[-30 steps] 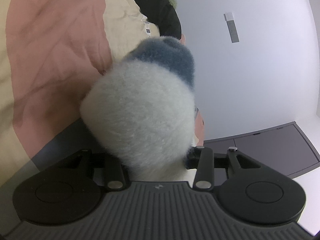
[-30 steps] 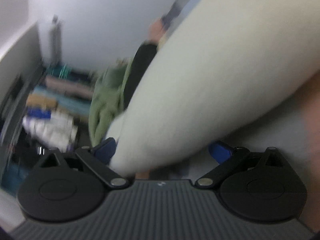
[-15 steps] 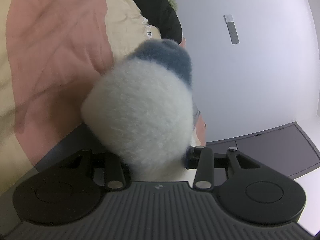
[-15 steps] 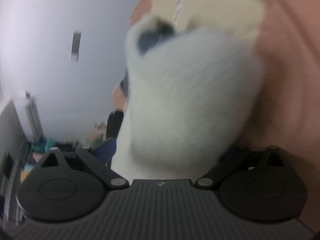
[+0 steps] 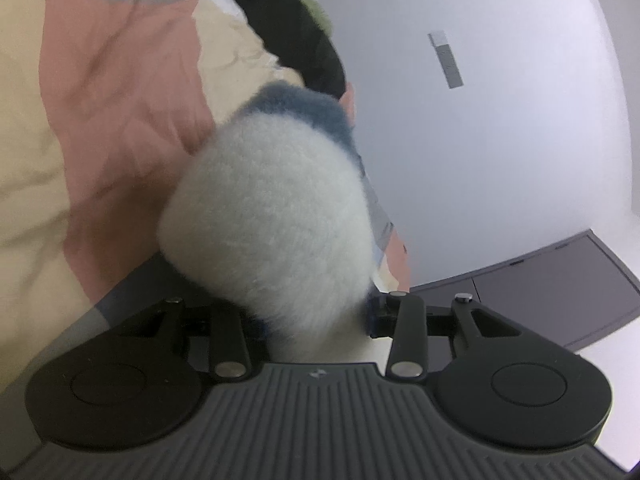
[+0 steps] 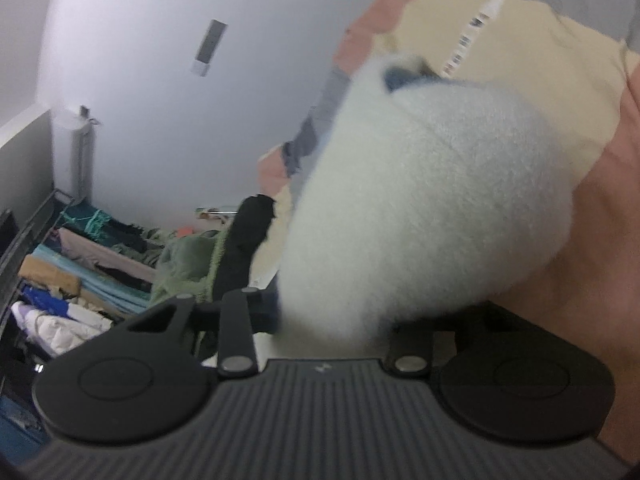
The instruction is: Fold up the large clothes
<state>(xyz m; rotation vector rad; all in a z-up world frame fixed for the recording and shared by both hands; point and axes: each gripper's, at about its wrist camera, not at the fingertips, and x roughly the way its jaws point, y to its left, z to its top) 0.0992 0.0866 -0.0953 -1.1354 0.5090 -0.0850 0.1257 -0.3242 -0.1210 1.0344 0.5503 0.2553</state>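
Left tool (image 5: 312, 316) is clamped on a bunched end of the fleece garment (image 5: 268, 220); the white pile bulges out right in front of the camera, with a blue-grey patch at its far end. Right tool (image 6: 332, 320) looks clamped on another part of the same fleece (image 6: 424, 208), though its fingertips are buried in the pile and the view is blurred, so the pinch itself isn't visible.

The garment hangs between the two tools over the bed cover (image 5: 112, 112), a pink and cream patchwork. Whether it touches the cover I can't tell.

Likely reason for the two-point hold: thick, floppy fleece won't keep an edge by itself, so gripping two spots keeps a span taut and lets a fold line be set before laying it down.

Orientation: in the left view the bundle runs away from the camera, white end near, blue-grey end far. Overall long axis can't be read; too much of it is hidden.

A pile of other clothes (image 6: 120, 256) sits well apart, by the wall.
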